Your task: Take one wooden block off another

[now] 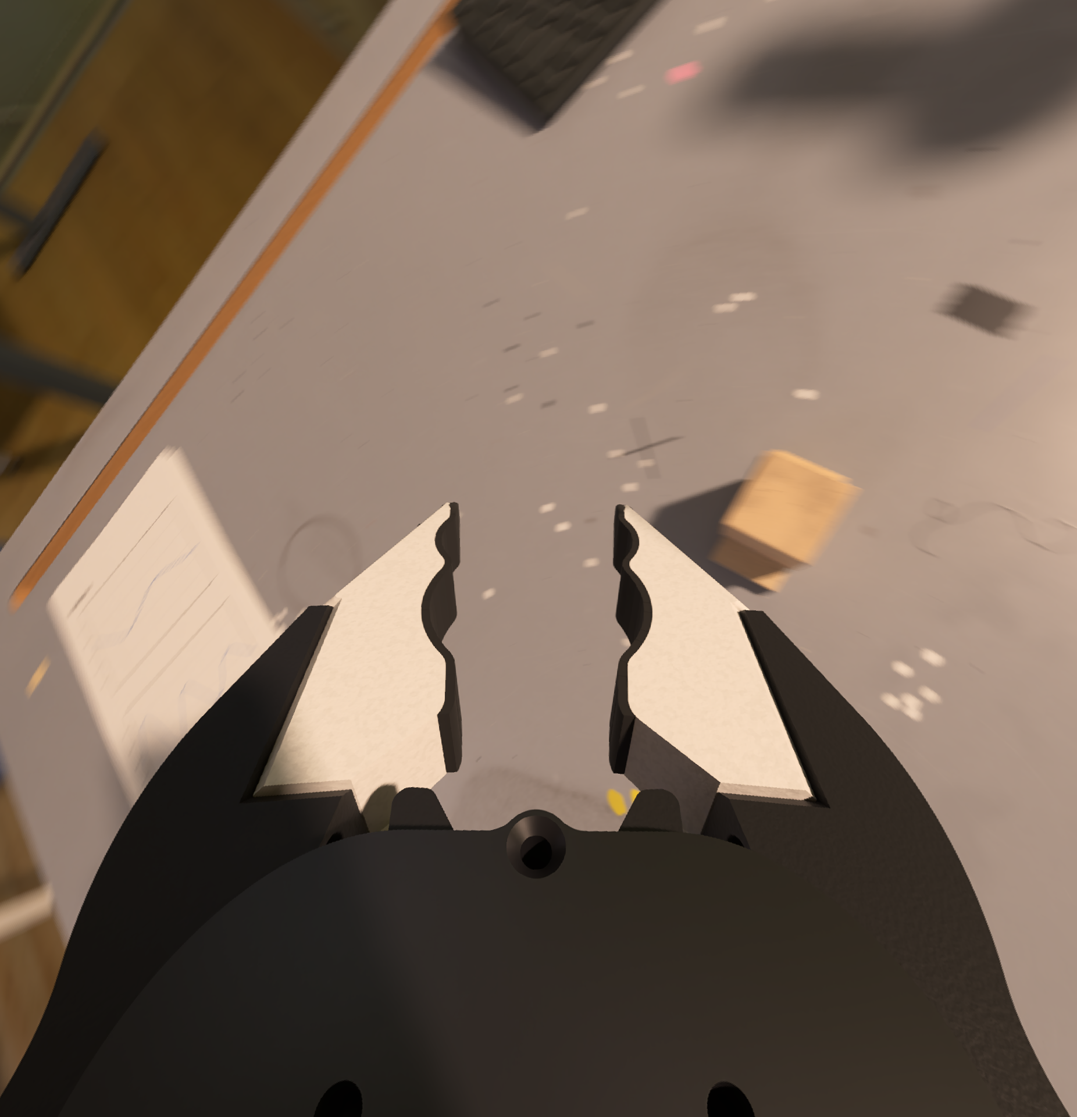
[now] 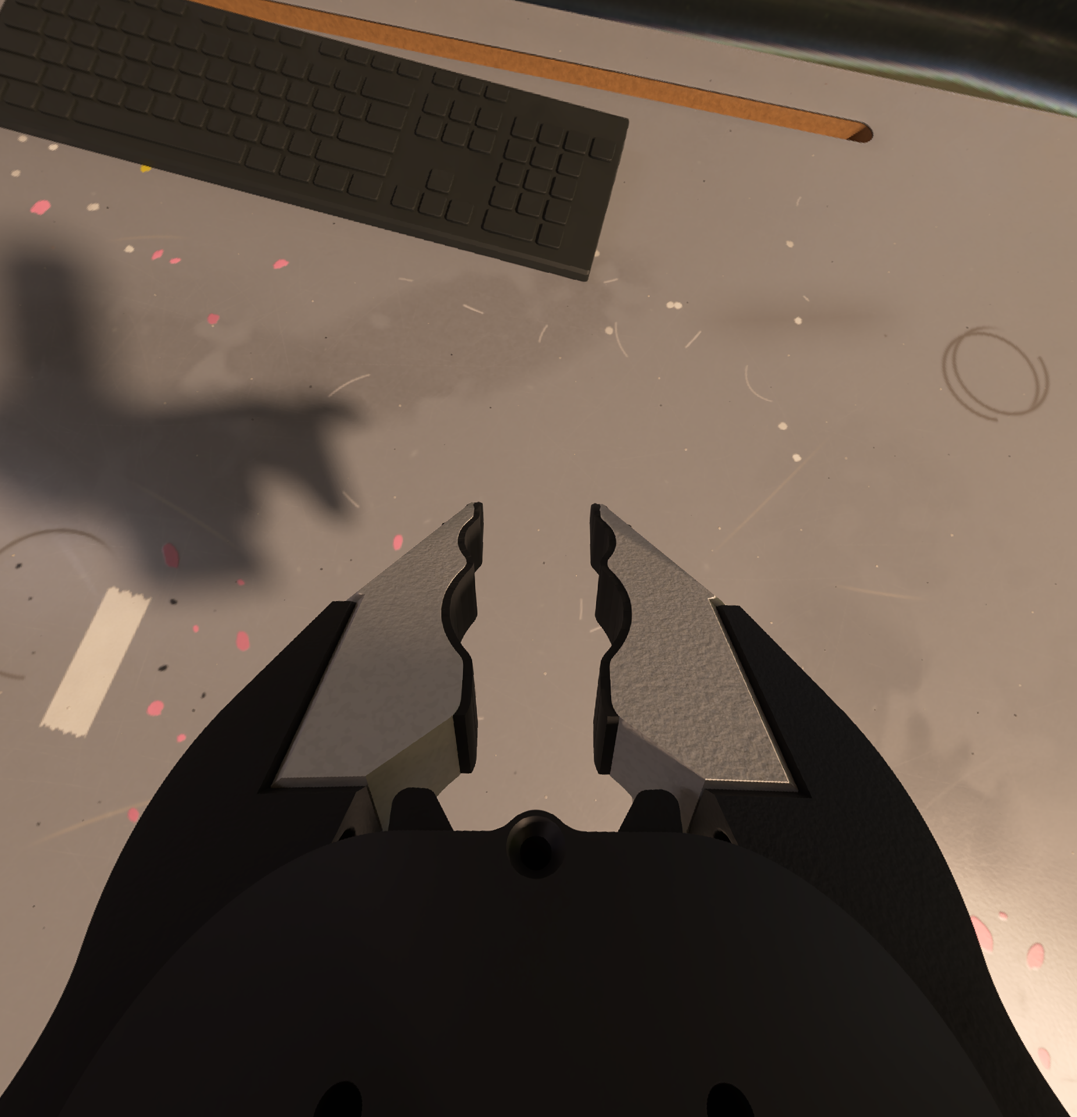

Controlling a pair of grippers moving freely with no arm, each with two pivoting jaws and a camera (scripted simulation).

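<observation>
1. The left tongs (image 1: 536, 511) are spread, with bare worktop (image 1: 765, 242) showing between the two pale fingers; they pinch nothing.
2. The wooden blocks (image 1: 787, 517) appear in the left wrist view as a light tan stack, blurred, so the seam between upper and lower block is hard to make out. The stack stands on the worktop just beside the right fingertip of the left tongs, apart from it, and casts a dark shadow toward the tongs.
3. A white sheet of paper (image 1: 155, 604) lies near the worktop's edge on the left of that view, beside an orange strip (image 1: 270, 266) that runs along the edge.
4. A dark keyboard (image 2: 294, 127) lies along the far edge of the worktop; its end also shows, blurred, at the top of the left wrist view.
5. The right tongs (image 2: 535, 511) are also spread and empty, hovering over bare, speckled worktop. The blocks are not in its view.
6. A strip of pale tape (image 2: 98, 662) sticks to the worktop left of the right tongs.
</observation>
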